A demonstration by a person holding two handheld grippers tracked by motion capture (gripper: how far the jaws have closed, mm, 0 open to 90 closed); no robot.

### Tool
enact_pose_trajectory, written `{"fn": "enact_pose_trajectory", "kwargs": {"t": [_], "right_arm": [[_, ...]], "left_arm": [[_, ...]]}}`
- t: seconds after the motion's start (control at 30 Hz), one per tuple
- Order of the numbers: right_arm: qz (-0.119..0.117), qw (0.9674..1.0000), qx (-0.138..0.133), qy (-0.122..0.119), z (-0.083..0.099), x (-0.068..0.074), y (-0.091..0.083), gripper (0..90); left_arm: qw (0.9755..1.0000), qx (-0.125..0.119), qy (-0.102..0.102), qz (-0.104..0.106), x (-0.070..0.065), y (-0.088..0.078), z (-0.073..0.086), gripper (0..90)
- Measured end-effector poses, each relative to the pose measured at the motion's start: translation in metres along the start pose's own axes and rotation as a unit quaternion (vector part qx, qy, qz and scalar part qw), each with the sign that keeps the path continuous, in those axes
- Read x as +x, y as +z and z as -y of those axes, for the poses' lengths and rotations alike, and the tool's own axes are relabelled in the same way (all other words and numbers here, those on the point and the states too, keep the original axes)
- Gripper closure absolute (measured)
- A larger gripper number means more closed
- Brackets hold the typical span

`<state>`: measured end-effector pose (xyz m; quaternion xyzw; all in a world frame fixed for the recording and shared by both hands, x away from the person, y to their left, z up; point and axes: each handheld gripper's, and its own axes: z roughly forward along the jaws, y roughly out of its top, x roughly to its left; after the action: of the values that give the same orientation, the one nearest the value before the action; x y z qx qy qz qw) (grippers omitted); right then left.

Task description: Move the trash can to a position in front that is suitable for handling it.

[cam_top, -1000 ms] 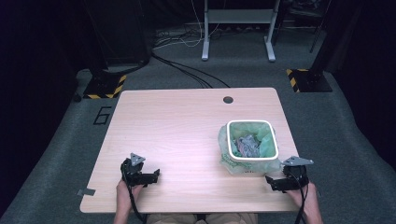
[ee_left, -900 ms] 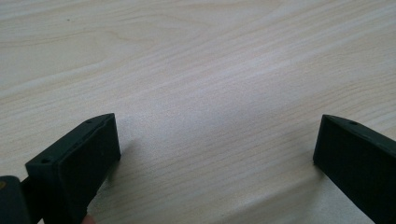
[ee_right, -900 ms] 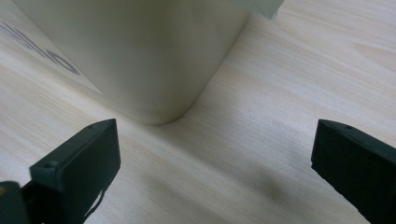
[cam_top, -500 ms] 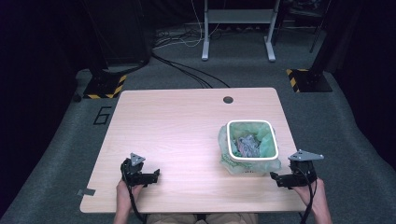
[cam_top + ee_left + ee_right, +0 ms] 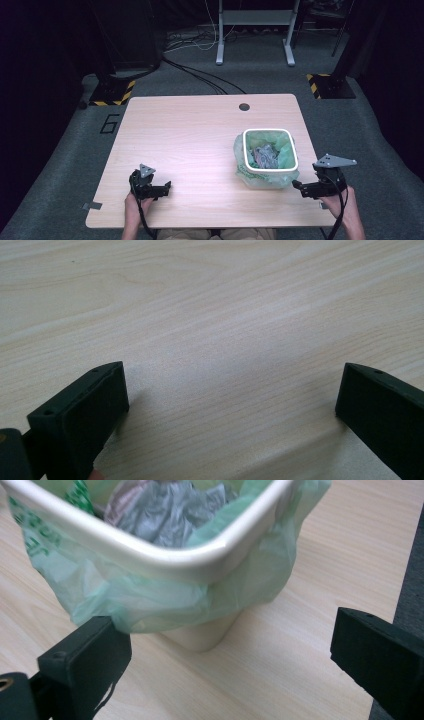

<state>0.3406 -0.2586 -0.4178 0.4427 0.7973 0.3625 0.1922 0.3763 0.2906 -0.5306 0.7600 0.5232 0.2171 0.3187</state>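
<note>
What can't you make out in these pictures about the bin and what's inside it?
- Crumpled waste: too small in the high view, cut off by the top edge in the right gripper view; what it is cannot be told.
- Bin walls: the green bag draped over the rim hides most of them.
- Print on the bag: blurred and folded in the right gripper view, unreadable.
- Bin's far side: cut off by the top edge in the right gripper view.
</note>
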Motion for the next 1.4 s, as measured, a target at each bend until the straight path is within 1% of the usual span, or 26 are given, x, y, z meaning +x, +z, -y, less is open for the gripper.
{"fn": "enact_pose_trajectory", "kwargs": {"t": [0.17,0.27,0.43,0.5,0.63,0.73,0.8,0.83,0.87,0.97,1.0,1.07,1.13,1.2,1.23,1.27,1.3,1.33,1.37,1.4], "right_arm": [[-0.01,0.9999,-0.012,0.003,-0.009,-0.002,-0.005,2.1],[-0.013,0.9998,-0.017,0.0,-0.016,-0.002,-0.006,2.1],[-0.017,0.9997,-0.018,-0.005,-0.023,0.0,-0.006,2.2],[-0.023,0.9995,-0.021,-0.01,-0.028,0.003,-0.009,2.2],[-0.021,0.9993,-0.029,-0.009,-0.034,0.004,-0.012,3.6],[-0.016,0.9994,-0.03,-0.003,-0.04,0.003,-0.009,5.6],[-0.017,0.9994,-0.03,-0.003,-0.042,0.002,-0.007,6.0],[-0.021,0.9994,-0.029,0.001,-0.045,0.001,-0.002,8.8],[-0.021,0.9994,-0.029,0.001,-0.045,0.001,-0.002,8.8],[-0.023,0.9994,-0.024,0.007,-0.05,-0.002,0.008,13.0],[-0.023,0.9994,-0.021,0.016,-0.053,-0.005,0.015,16.9],[-0.013,0.9995,-0.016,0.025,-0.055,-0.008,0.02,23.2],[-0.018,0.999,-0.017,0.038,-0.057,-0.012,0.025,28.5],[-0.012,0.9986,-0.016,0.049,-0.058,-0.015,0.03,32.7],[-0.012,0.9986,-0.016,0.049,-0.058,-0.015,0.03,32.7],[-0.012,0.998,-0.014,0.061,-0.059,-0.018,0.034,36.5],[-0.014,0.9976,-0.012,0.067,-0.059,-0.019,0.035,39.5],[-0.014,0.9976,-0.012,0.067,-0.059,-0.019,0.035,39.5],[-0.02,0.9971,-0.006,0.073,-0.059,-0.02,0.04,41.4],[-0.02,0.9967,-0.004,0.078,-0.058,-0.02,0.042,41.9]], "left_arm": [[1.0,0.0,0.0,0.001,0.0,0.0,0.0,0.2],[1.0,0.0,0.0,0.0,0.0,0.0,0.0,0.2],[1.0,0.0,0.0,0.0,0.0,0.0,0.0,0.2],[1.0,0.0,0.0,0.0,0.0,0.0,0.0,0.2],[1.0,0.0,-0.001,0.0,0.0,0.0,0.0,0.2],[1.0,0.0,0.0,0.0,0.0,0.0,0.0,0.2],[1.0,0.0,0.0,0.001,0.0,0.0,0.0,0.2],[1.0,0.0,0.0,0.0,0.0,0.0,0.0,0.2],[1.0,0.0,0.0,0.0,0.0,0.0,0.0,0.2],[1.0,0.0,0.0,0.0,0.0,0.0,0.0,0.2],[1.0,0.0,0.0,0.0,0.0,0.0,0.0,0.2],[1.0,0.0,0.0,0.0,0.0,0.0,0.0,0.2],[1.0,0.0,0.0,0.0,0.0,0.0,0.0,0.2],[1.0,0.0,0.0,0.0,0.0,0.0,0.0,0.2],[1.0,0.0,0.0,0.0,0.0,0.0,0.0,0.2],[1.0,0.0,0.0,0.0,0.0,0.0,0.0,0.2],[1.0,0.0,-0.001,0.0,0.0,0.0,0.0,0.2],[1.0,0.0,-0.001,0.0,0.0,0.0,0.0,0.2],[1.0,0.0,0.0,0.0,0.0,0.0,0.0,0.2],[1.0,0.0,0.0,0.0,0.0,0.0,0.0,0.2]]}}
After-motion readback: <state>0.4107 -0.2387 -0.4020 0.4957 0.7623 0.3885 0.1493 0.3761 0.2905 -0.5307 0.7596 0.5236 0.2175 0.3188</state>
